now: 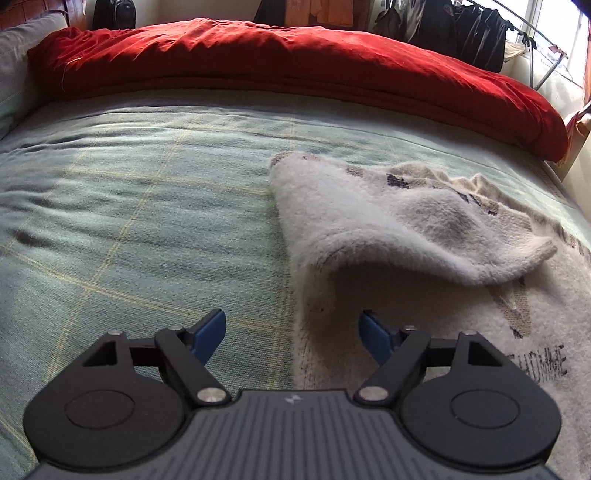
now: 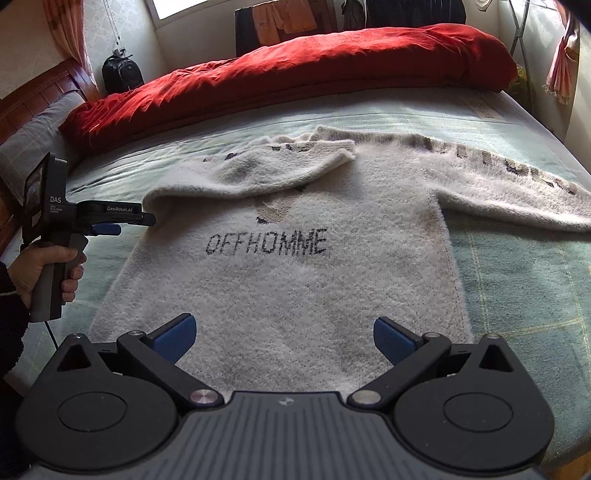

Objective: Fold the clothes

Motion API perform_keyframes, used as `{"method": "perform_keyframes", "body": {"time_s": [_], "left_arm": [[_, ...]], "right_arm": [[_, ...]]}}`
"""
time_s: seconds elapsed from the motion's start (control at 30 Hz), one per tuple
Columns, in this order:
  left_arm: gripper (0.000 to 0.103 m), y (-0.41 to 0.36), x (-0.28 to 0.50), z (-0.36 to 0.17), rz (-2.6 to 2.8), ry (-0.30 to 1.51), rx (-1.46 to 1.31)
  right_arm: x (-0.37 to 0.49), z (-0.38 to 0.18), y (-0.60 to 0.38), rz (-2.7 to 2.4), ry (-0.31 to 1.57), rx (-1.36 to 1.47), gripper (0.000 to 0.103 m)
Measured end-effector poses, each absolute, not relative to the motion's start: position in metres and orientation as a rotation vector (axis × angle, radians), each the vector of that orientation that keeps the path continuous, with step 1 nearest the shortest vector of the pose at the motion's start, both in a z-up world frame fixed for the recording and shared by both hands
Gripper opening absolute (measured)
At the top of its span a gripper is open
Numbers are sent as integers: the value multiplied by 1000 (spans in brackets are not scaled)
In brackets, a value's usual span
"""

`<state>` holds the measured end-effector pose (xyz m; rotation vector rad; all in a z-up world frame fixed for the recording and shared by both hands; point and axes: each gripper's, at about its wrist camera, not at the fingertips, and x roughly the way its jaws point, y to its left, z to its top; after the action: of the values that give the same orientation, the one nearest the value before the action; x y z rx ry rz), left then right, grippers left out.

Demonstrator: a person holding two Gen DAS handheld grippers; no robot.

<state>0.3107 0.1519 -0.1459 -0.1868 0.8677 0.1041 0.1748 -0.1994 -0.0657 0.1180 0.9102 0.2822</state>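
A fluffy white sweater [image 2: 295, 280] printed "OFFHOMME" lies flat on the bed, hem towards me. One sleeve [image 2: 280, 166] is folded across the chest, and the other sleeve [image 2: 517, 192] stretches out to the right. My right gripper [image 2: 284, 338] hovers open over the hem with nothing between its blue pads [image 2: 175, 338]. A hand [image 2: 40, 273] holds my left gripper [image 2: 146, 220] at the sweater's left shoulder edge. In the left wrist view the left gripper [image 1: 293, 332] is open and empty above the sweater's [image 1: 424, 314] side edge, just short of the folded sleeve [image 1: 424, 229].
The green plaid bedsheet [image 1: 129, 221] covers the bed. A red duvet [image 2: 295, 70] is rolled up along the far side. A grey pillow [image 2: 33, 140] and wooden headboard [image 2: 33, 92] sit at left. A dark backpack [image 2: 122, 74] and hanging clothes [image 1: 476, 33] stand behind.
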Motion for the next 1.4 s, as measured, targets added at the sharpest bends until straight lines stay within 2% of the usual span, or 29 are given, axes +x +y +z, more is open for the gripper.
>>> {"method": "perform_keyframes", "body": {"time_s": [0.17,0.33,0.57,0.63,0.77,0.8,0.87,0.93,1.07,1.13,1.17,1.4], "left_arm": [[80,166,323,-155,130,809,-203],[88,184,324,-171,141,819,-181],[94,190,322,-175,118,800,-182],[94,191,322,-175,113,802,-196],[95,194,323,-176,104,809,-217],[95,195,323,-176,102,810,-217],[96,195,324,-176,101,812,-222],[96,196,325,-177,98,813,-224],[97,196,328,-177,95,821,-226],[98,196,329,-178,95,824,-221],[98,196,330,-178,96,825,-221],[98,198,332,-178,91,833,-223]], "right_arm": [[200,-72,-194,283,912,111,103],[228,-77,-187,300,895,98,103],[294,-75,-206,358,836,240,103],[319,-78,-214,385,838,340,99],[378,-100,-230,398,903,543,84],[394,-110,-235,388,926,601,77],[417,-133,-242,347,964,694,75],[436,-154,-247,303,994,772,64],[458,-177,-252,297,949,904,52],[464,-178,-248,282,939,880,38],[466,-176,-246,262,951,849,9],[443,-137,-242,257,906,720,8]]}}
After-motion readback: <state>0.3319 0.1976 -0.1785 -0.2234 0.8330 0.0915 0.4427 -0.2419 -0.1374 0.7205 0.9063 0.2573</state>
